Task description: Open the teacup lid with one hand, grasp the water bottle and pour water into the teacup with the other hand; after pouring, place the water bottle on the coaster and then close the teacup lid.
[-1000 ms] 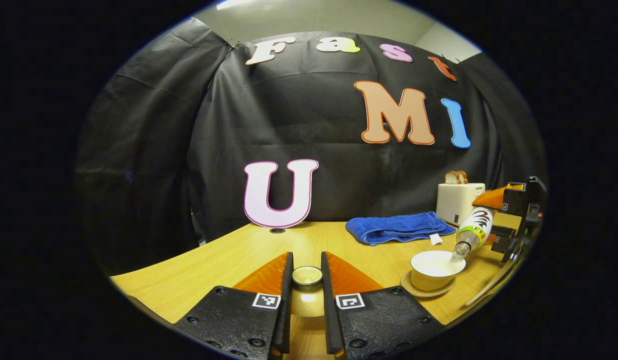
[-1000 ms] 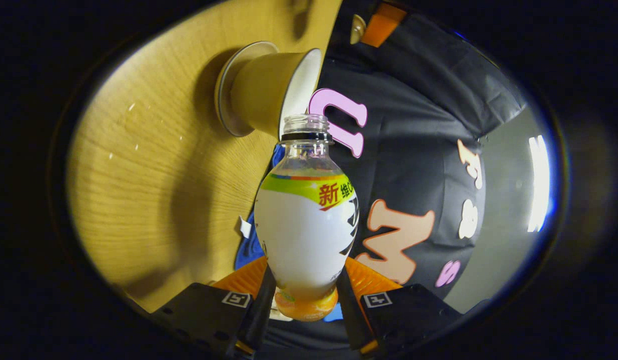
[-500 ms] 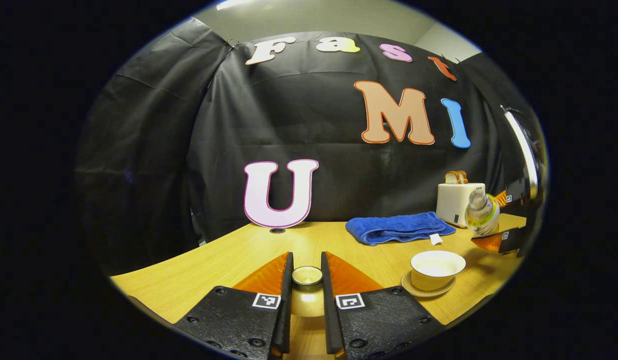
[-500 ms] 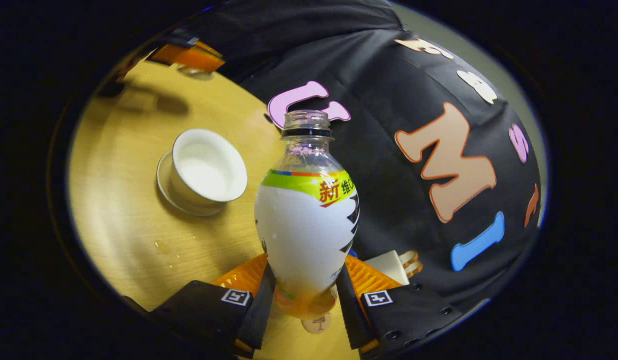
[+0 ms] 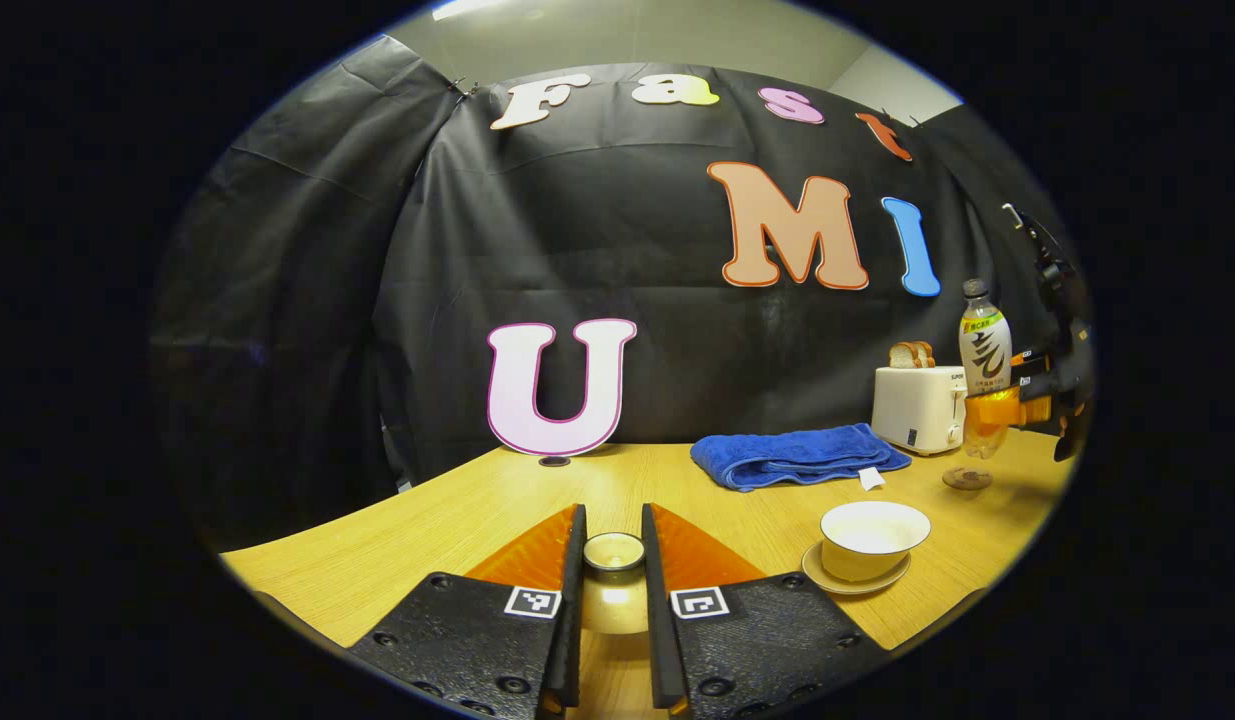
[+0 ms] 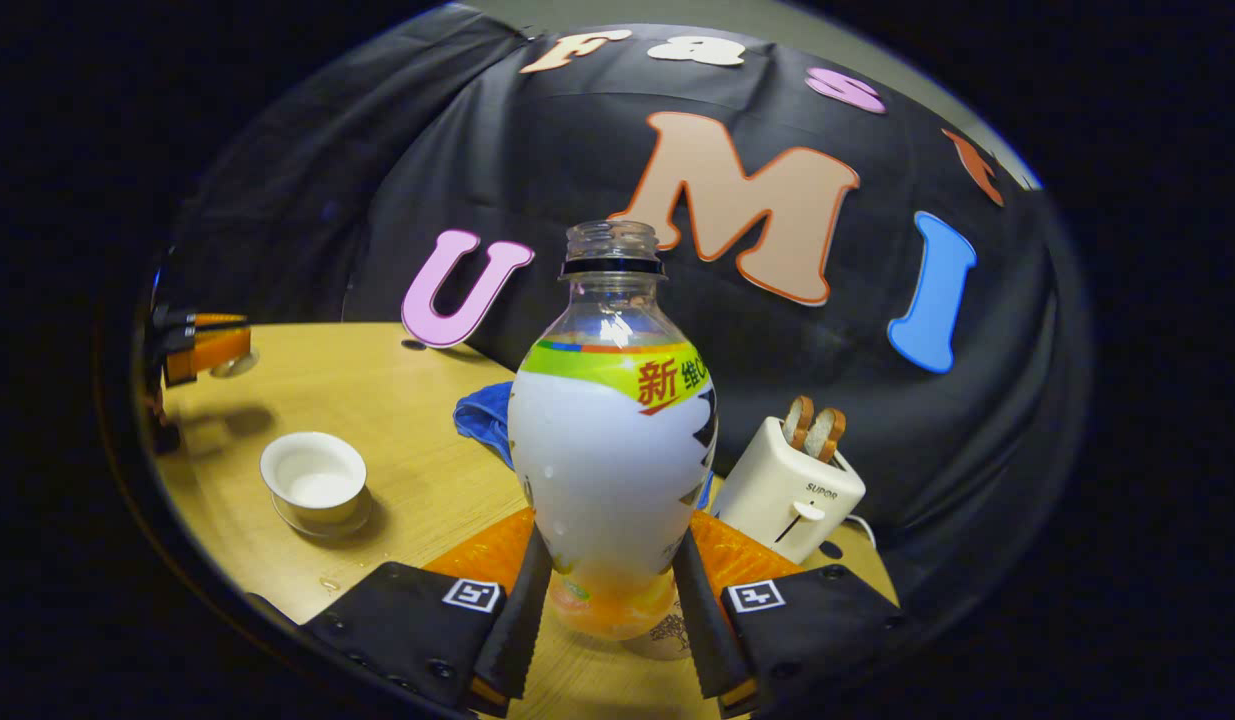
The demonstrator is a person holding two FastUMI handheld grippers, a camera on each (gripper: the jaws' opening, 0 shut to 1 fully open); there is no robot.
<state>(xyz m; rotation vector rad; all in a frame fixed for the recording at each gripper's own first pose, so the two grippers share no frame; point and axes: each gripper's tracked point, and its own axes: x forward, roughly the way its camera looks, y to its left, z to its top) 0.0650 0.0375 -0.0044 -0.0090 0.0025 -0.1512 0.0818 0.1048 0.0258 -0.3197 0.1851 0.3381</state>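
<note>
Bottle: the right gripper (image 6: pixel 609 600) has both fingers clamped on the lower body of the water bottle (image 6: pixel 612 440), which stands upright with the open neck on top. Long axis looks pretty much vertical now.

Coaster: the small round coaster (image 5: pixel 967 478) sits on the table (image 5: pixel 477 510) right under the bottle's base. From the left gripper view there's a gap between the two, so the bottle hangs just above it, not on it yet.

What the next move hangs on: I'd say it's a straight drop. The coaster lies below the fingers, the bottle is already upright, so lowering without tilting should land it.

Cup: the teacup (image 5: pixel 874 538) is on its saucer (image 5: pixel 822 575), uncovered, with what looks like pale liquid inside. Hard to tell how full.

Lid: the left gripper (image 5: pixel 613 585) is closed on the knob of the lid (image 5: pixel 614 553), low over the table, well off to one side of the cup.

Which hand is closer: the left one, lid in hand, is nearer the cup; the right one is beyond it, by the toaster (image 5: pixel 917 405).

Other stuff: a folded blue towel (image 5: pixel 792 455) behind the cup, and a few drops of water on the table near the saucer.
</note>
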